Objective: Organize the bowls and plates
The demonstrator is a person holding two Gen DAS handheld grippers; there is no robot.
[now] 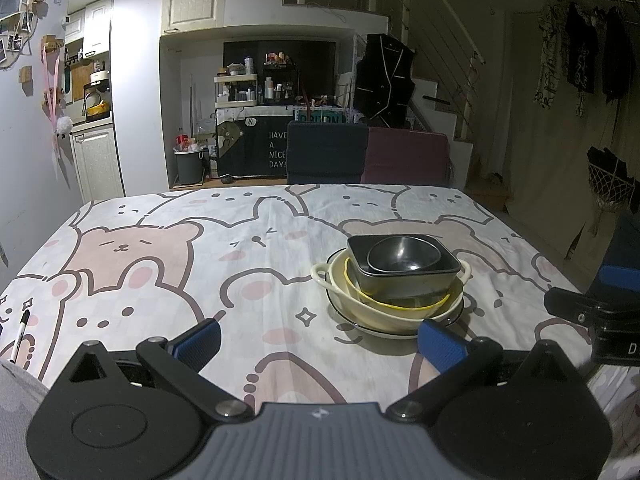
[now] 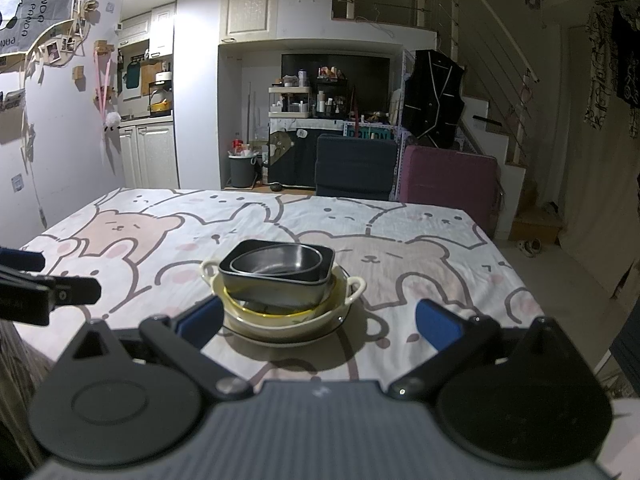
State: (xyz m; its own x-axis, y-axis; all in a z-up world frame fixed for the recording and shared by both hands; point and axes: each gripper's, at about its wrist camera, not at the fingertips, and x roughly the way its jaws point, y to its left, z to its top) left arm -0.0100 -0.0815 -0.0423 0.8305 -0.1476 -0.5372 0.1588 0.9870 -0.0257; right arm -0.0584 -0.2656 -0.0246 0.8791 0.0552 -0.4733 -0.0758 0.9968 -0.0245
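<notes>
A stack of dishes stands on the table: a round dark bowl (image 1: 404, 255) nested in a black square bowl (image 1: 404, 280), inside a cream two-handled bowl (image 1: 384, 316) on a plate (image 1: 376, 330). The same stack shows in the right wrist view, with the dark bowl (image 2: 280, 266), square bowl (image 2: 276, 292) and cream bowl (image 2: 288, 322). My left gripper (image 1: 320, 340) is open and empty, just short of the stack and to its left. My right gripper (image 2: 320, 324) is open and empty, with the stack between and just beyond its fingers.
The table carries a bear-print cloth (image 1: 160, 264). A black marker (image 1: 20, 336) lies near its left edge. Two chairs, dark blue (image 1: 326, 152) and maroon (image 1: 406, 156), stand at the far side. The right gripper (image 1: 592, 316) shows at the right of the left wrist view.
</notes>
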